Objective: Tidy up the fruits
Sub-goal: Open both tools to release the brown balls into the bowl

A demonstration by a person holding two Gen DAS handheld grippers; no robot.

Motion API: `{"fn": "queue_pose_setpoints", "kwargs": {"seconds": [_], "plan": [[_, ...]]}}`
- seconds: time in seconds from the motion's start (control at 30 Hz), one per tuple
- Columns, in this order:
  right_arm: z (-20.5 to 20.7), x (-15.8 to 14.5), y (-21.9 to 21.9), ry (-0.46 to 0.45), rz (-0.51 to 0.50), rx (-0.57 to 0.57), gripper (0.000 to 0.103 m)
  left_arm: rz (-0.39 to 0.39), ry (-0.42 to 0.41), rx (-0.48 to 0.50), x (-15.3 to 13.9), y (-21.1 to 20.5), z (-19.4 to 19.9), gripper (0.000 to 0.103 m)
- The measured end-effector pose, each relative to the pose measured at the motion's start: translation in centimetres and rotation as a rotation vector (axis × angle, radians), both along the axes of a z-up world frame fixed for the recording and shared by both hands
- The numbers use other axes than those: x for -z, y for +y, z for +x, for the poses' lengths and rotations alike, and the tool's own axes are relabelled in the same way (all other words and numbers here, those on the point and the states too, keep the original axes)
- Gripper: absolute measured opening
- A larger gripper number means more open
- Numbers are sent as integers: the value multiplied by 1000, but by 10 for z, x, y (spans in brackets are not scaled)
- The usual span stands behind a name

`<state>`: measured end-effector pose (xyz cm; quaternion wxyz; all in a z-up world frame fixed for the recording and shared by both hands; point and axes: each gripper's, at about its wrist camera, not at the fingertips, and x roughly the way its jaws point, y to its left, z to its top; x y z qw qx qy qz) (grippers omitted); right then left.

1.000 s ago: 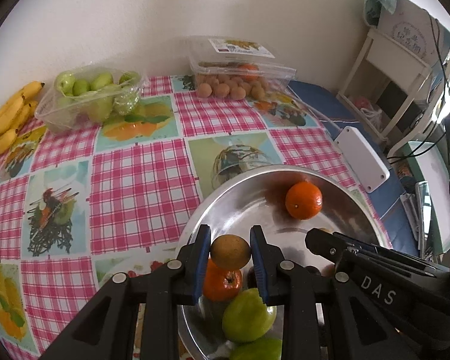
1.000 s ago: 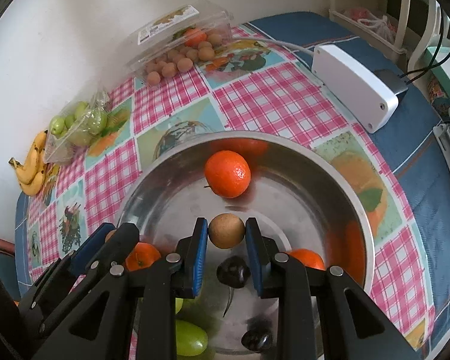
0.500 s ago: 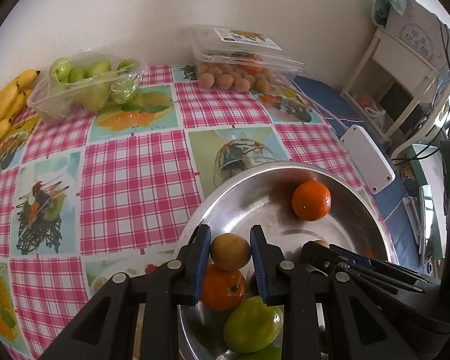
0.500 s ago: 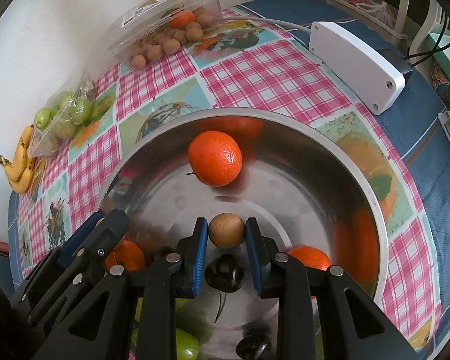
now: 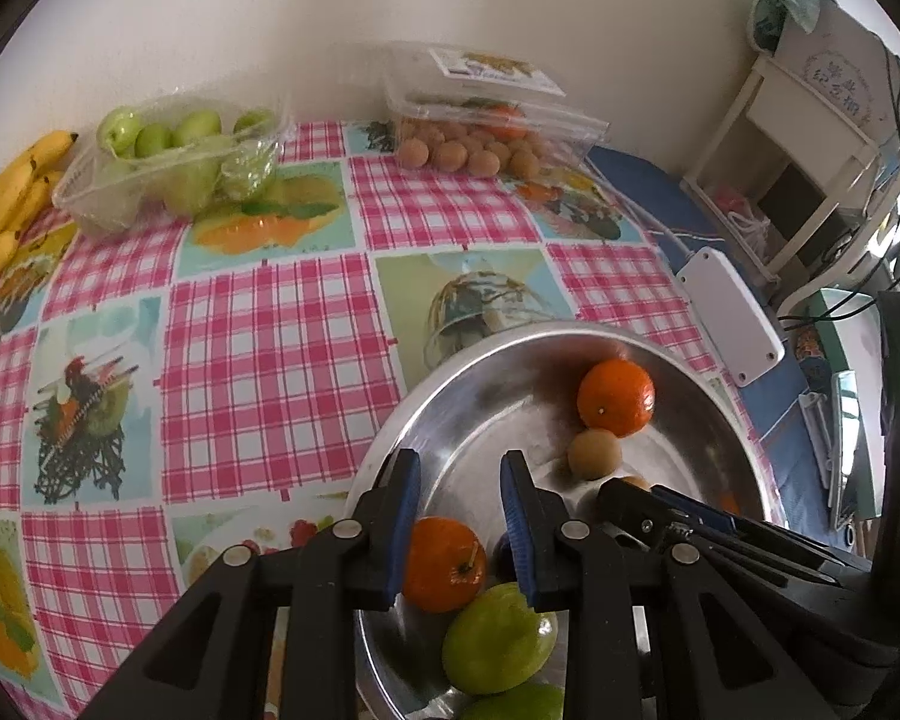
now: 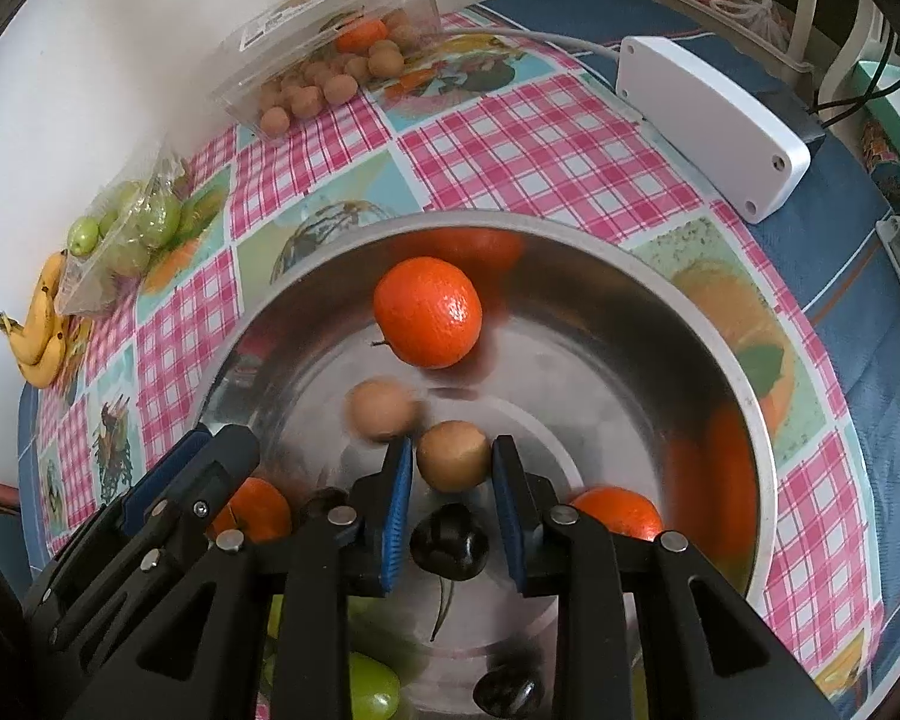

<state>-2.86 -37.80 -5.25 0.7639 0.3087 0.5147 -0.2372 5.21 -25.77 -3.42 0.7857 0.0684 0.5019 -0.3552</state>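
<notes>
Left tool point(image 5: 459, 501) gapes empty; right tool point(image 6: 453, 471) pinches a longan point(image 6: 453, 456) — best released low over the steel bowl point(image 6: 744, 396).

Steel bowl point(image 6: 756, 432) holding a large orange point(image 6: 427, 312), two smaller oranges point(image 6: 621, 513), two brown round fruits point(image 6: 453, 456), one motion-blurred point(image 6: 381, 409), dark cherries point(image 6: 449, 543), and green fruits point(image 5: 498, 639) at the near rim.
</notes>
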Motion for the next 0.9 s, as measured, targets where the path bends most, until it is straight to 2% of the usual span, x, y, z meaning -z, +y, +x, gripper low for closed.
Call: {"fn": "queue_pose_setpoints", "kwargs": {"seconds": [0.33,0.63,0.7,0.73,0.8,0.9], "plan": [[-4,-31,-1,-35,-37,1,30,4,-38,6,-32,3,-3,37],[-8,-42,-1,-30,-50,2,30,23,-35,-20,-37,10,1,38],[-7,-42,-1,-26,-51,3,30,33,-28,-36,-35,13,4,49],[-7,-41,-1,-20,-52,4,30,41,-24,-49,-34,14,5,59],[-6,-39,-1,-7,-54,6,32,50,-18,-70,-33,18,8,62],[-5,-35,-1,12,-55,6,41,78,-13,-109,-29,24,13,68]]}}
